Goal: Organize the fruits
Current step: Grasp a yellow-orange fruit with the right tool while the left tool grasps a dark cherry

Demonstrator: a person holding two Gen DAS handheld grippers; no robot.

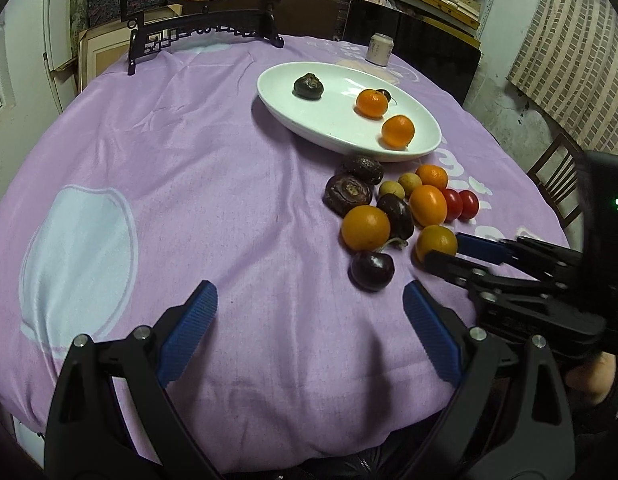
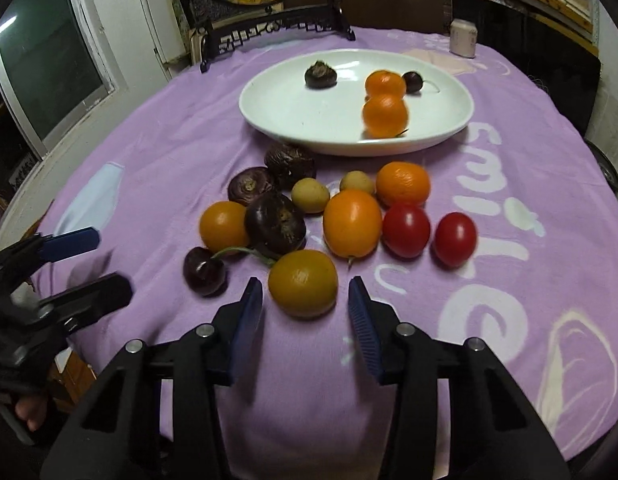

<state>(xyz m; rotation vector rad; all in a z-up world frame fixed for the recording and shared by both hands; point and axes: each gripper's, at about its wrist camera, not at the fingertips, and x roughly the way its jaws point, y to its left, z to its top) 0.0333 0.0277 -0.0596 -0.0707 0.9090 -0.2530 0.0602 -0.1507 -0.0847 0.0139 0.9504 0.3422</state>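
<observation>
A white oval plate [image 2: 277, 112] [image 1: 341, 128] holds two oranges [image 2: 385, 116] [image 1: 398, 131], a dark water chestnut [image 2: 320, 75] and a cherry [image 2: 412, 81]. A pile of fruit lies on the purple cloth in front of it: oranges, dark chestnuts [image 2: 275, 222], two red tomatoes [image 2: 406, 230], two pale longans [image 2: 310, 196] and a cherry [image 2: 204, 271] [image 1: 372, 270]. My right gripper [image 2: 305, 304] [image 1: 445, 250] is open, its pads on either side of the nearest orange [image 2: 303, 282] [image 1: 436, 242], not touching. My left gripper [image 1: 309, 320] [image 2: 109, 264] is open and empty, left of the pile.
A round table with purple cloth [image 1: 169, 184]. A dark carved screen stand [image 1: 205, 36] sits at the far edge, a small white jar [image 1: 379, 50] behind the plate. A wooden chair [image 1: 557, 176] stands at the right. A window [image 2: 49, 68] is on the left.
</observation>
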